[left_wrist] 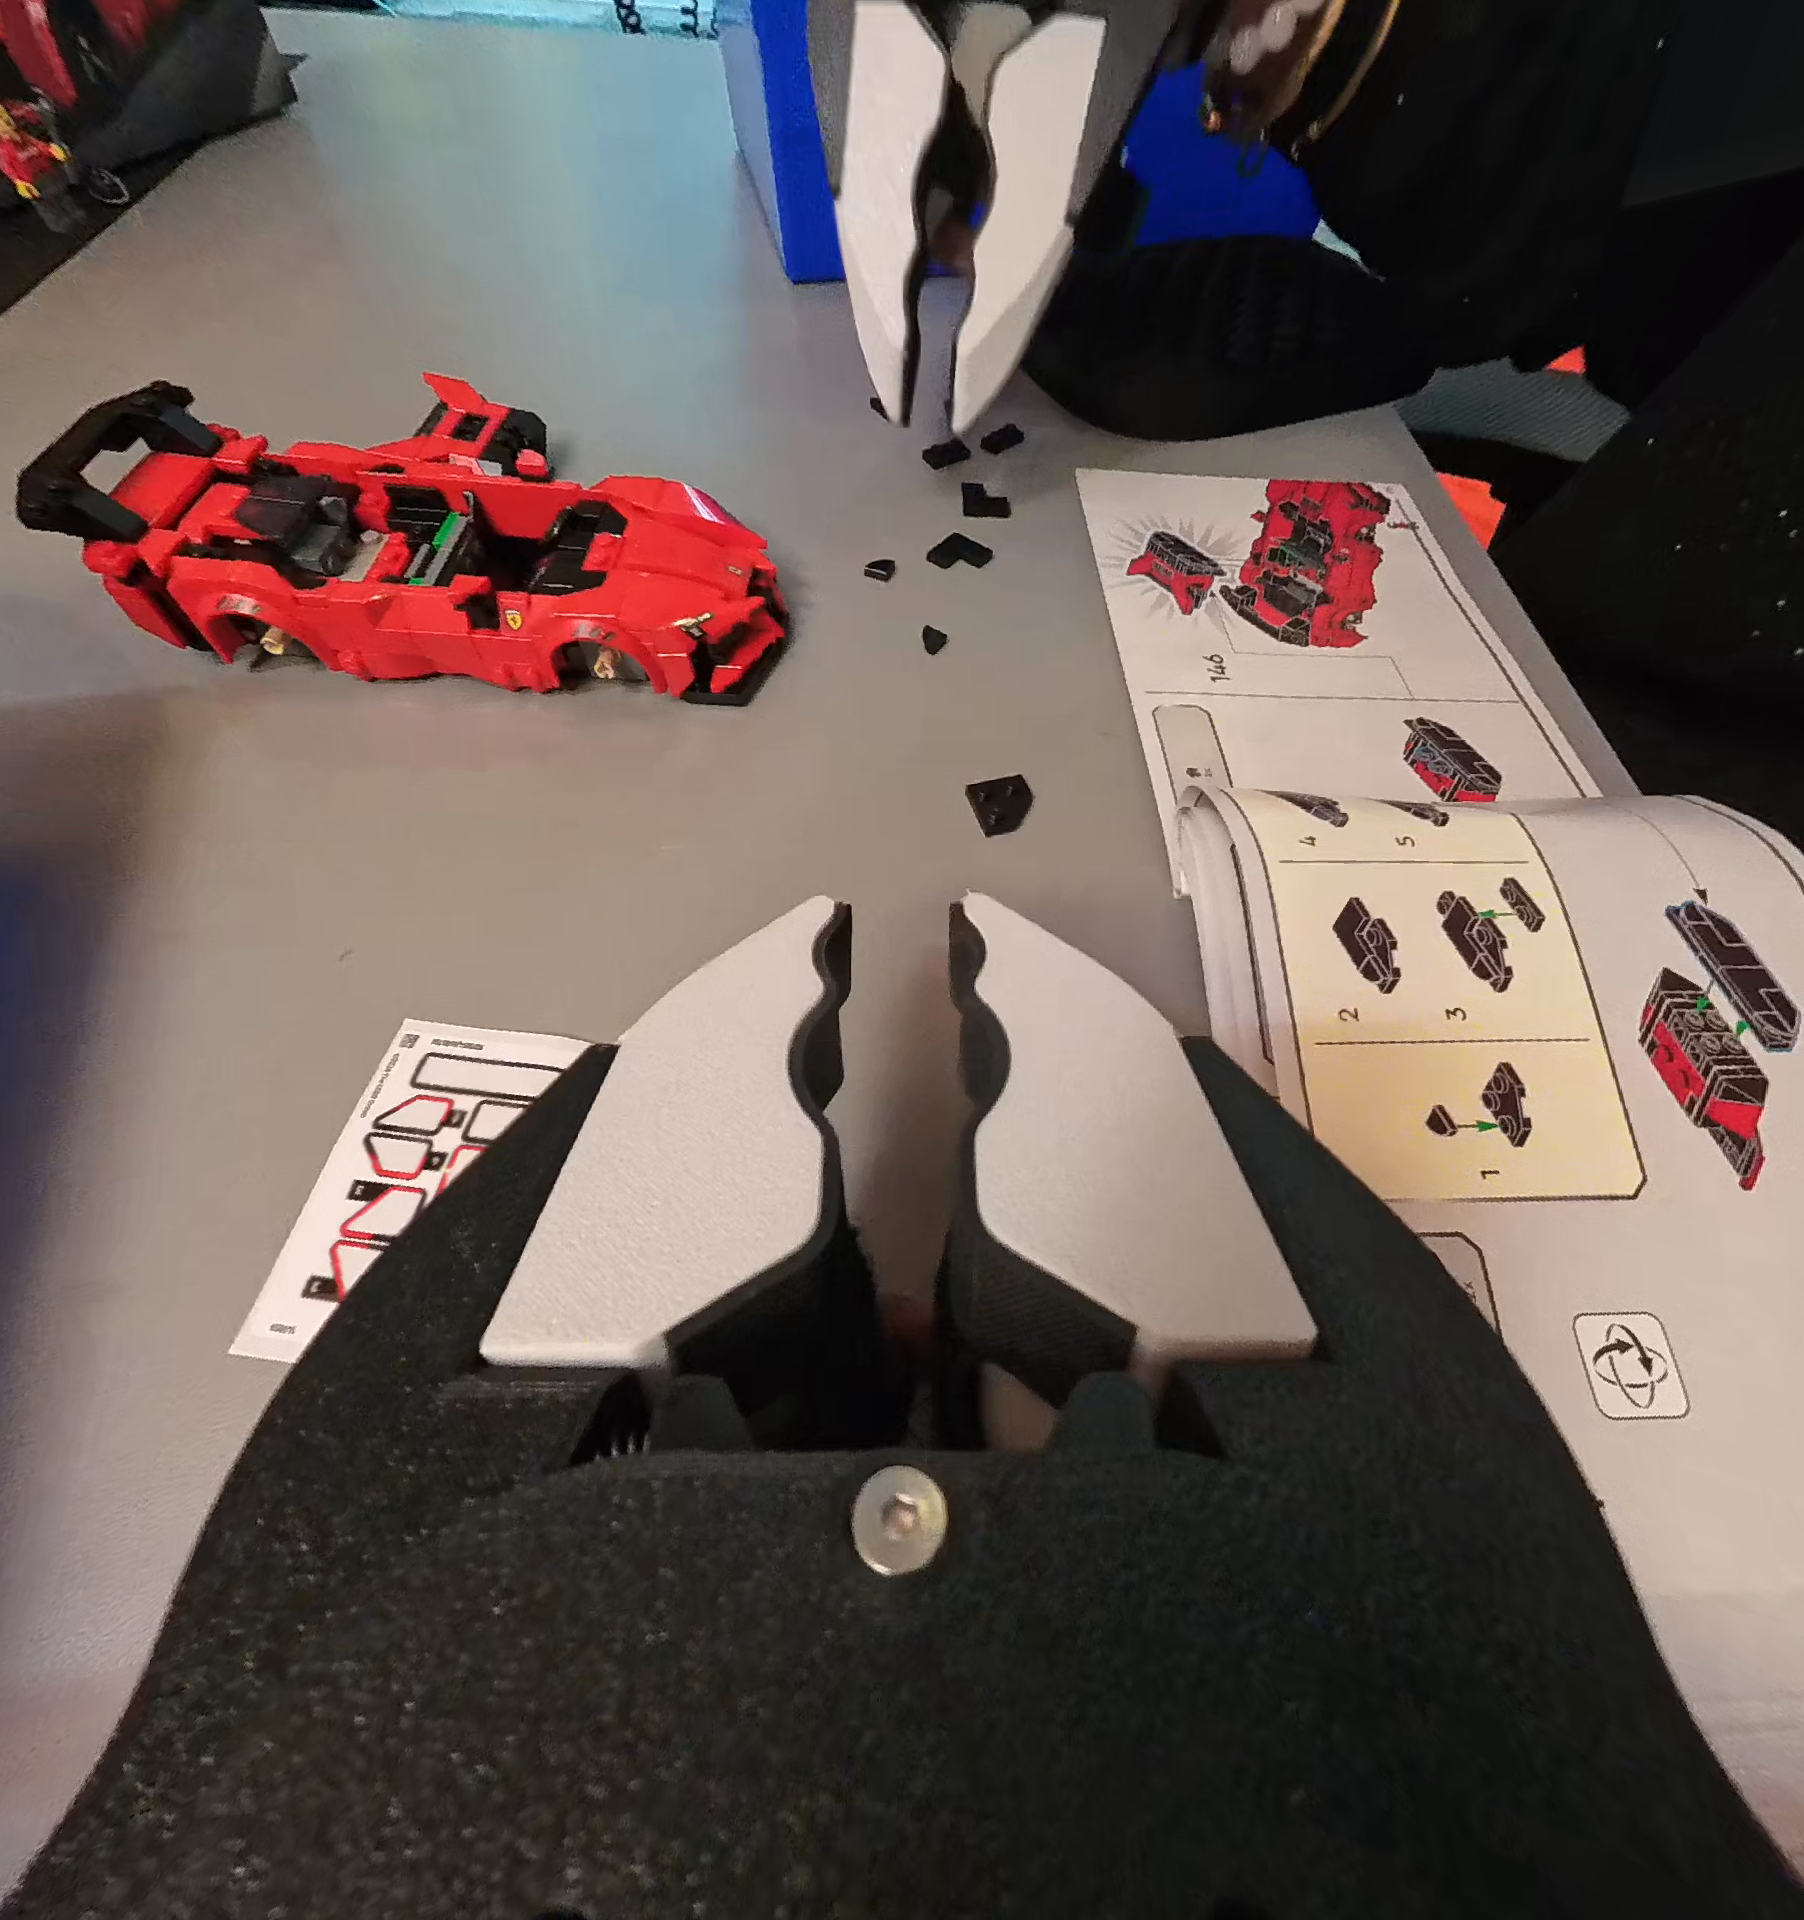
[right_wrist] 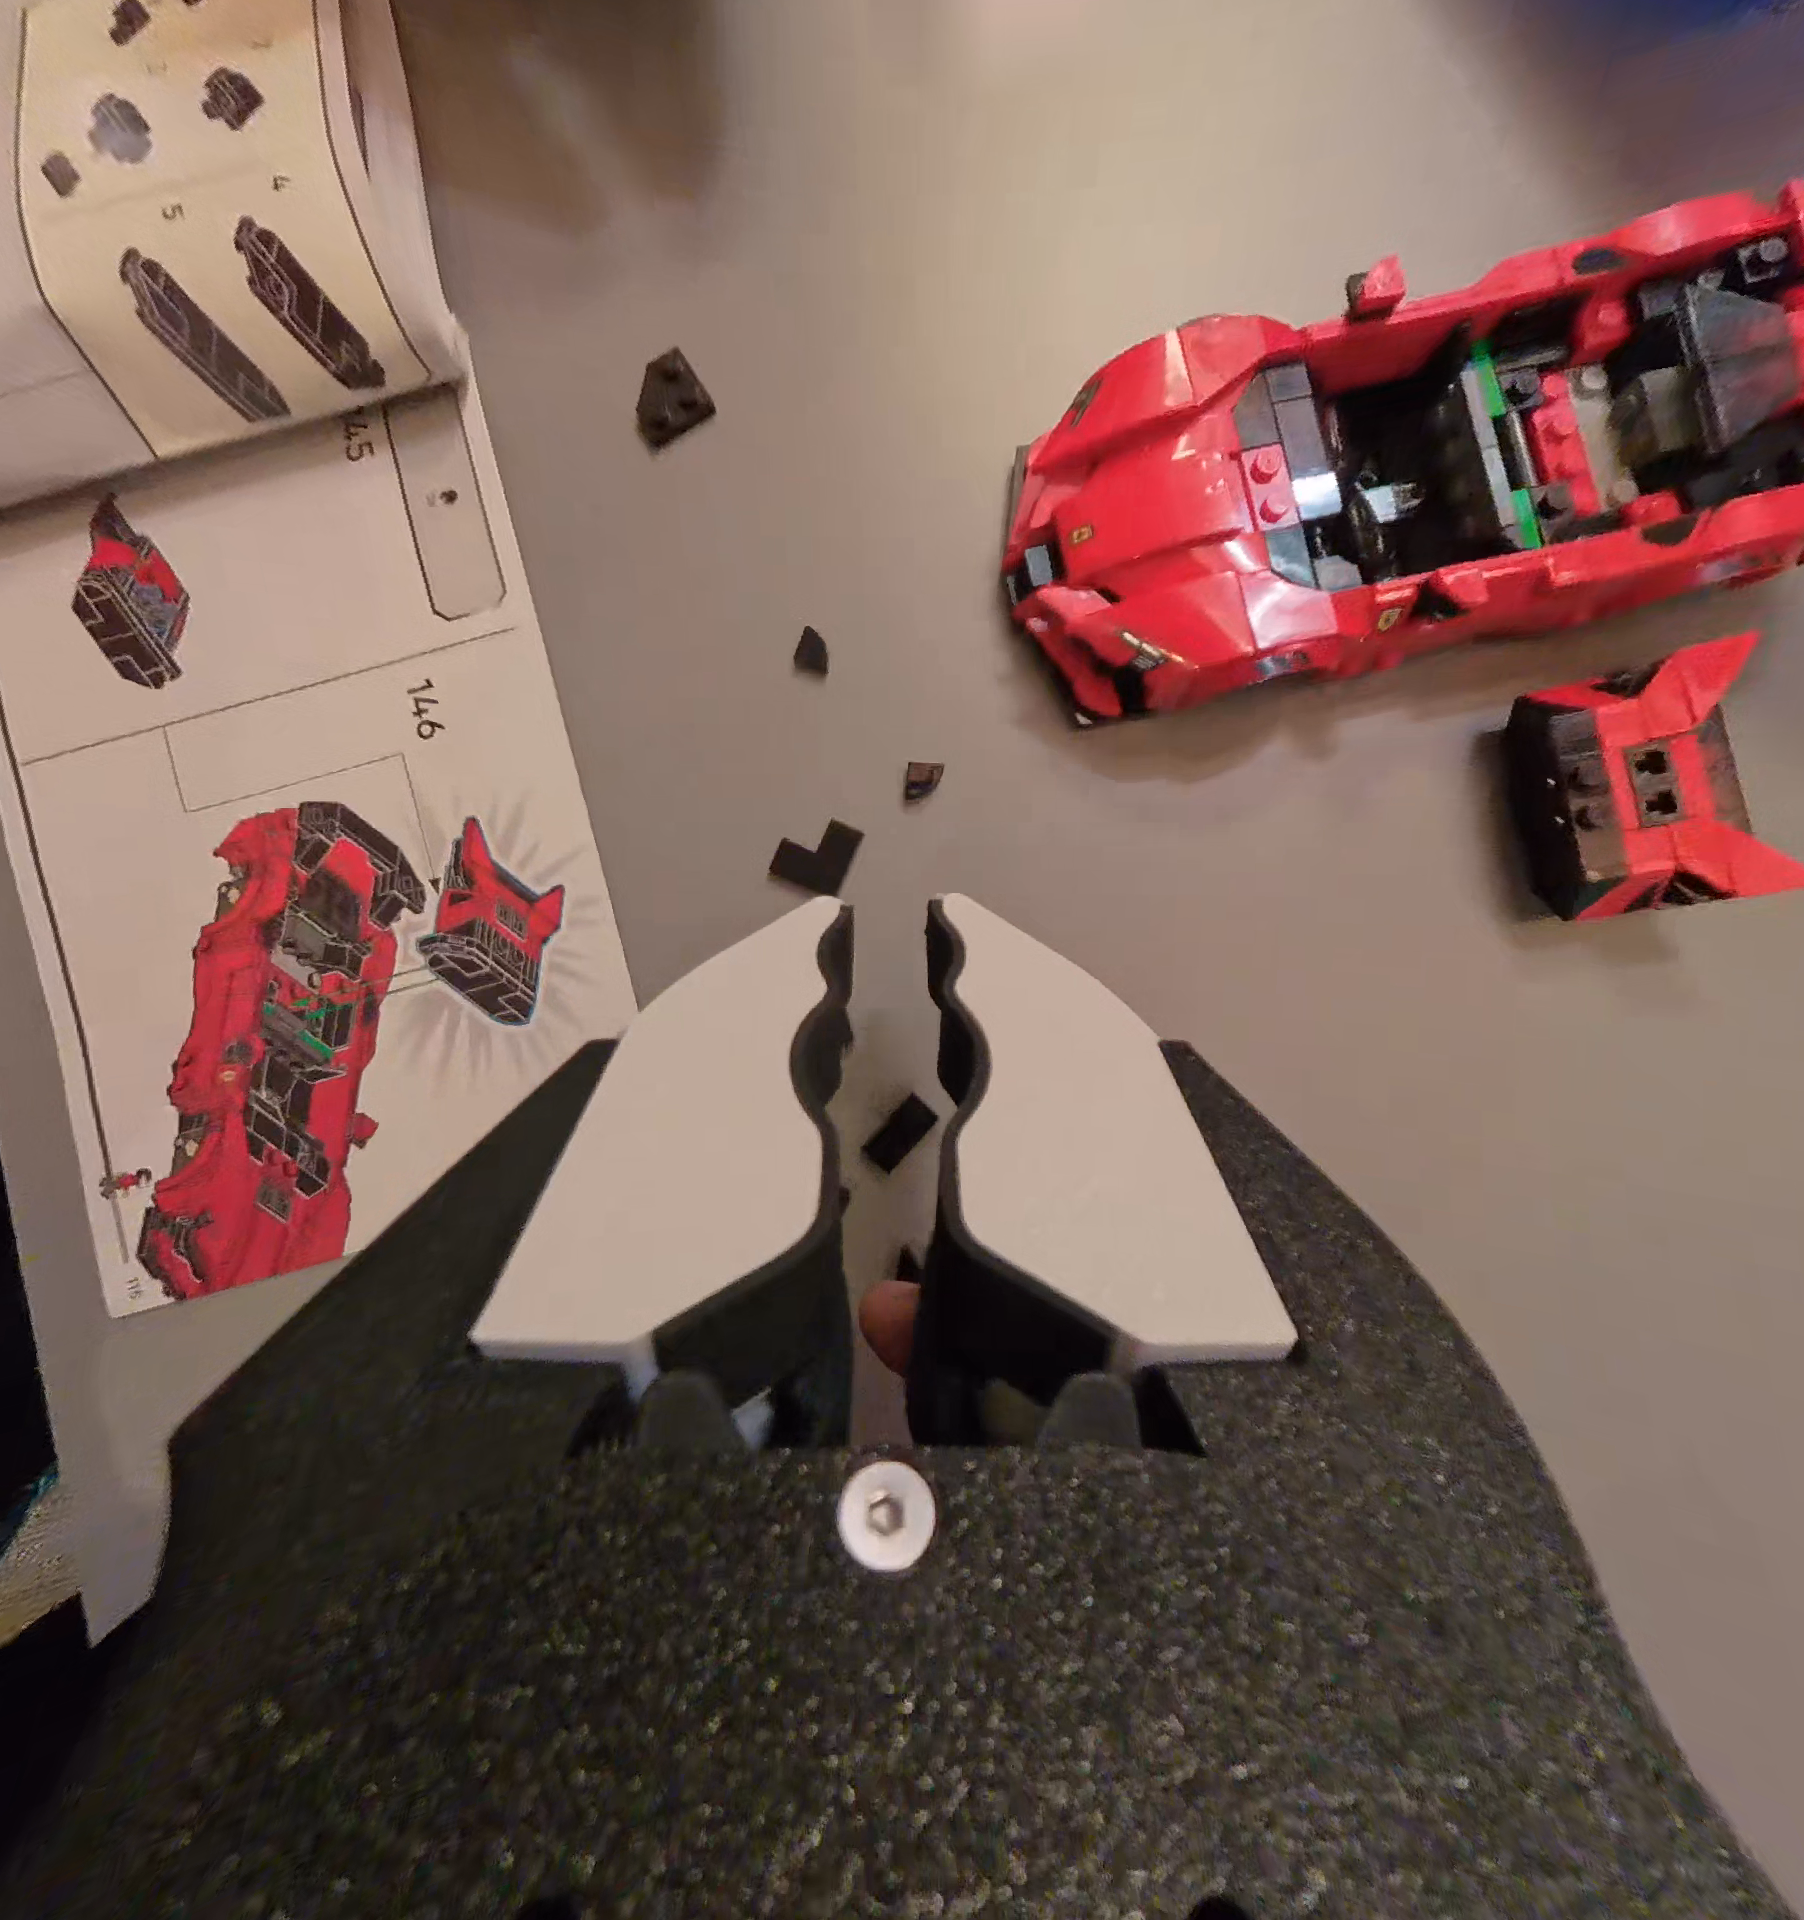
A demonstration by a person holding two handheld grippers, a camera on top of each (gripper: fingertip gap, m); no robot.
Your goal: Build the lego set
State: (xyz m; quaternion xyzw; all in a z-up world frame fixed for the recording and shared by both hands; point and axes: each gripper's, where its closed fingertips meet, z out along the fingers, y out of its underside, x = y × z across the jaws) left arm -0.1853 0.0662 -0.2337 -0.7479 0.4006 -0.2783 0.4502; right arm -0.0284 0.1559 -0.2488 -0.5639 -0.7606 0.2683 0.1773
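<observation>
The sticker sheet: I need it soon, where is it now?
In the left wrist view, the sticker sheet lies flat on the gray table, lower left, partly hidden by the left gripper, nearer the camera than the red car.

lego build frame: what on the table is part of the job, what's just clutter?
Job:
- red car
- red and black sub-assembly
- loose black pieces, including a studded plate
- instruction booklet
- sticker sheet

Lying about:
- blue box
- set packaging at the far edge, blurred

Red-and-black car (left_wrist: 399, 551) and black bits (left_wrist: 960, 551) are lying on a grey table (left_wrist: 565, 810); white-grey, black-lined tongs (left_wrist: 900, 914).
</observation>
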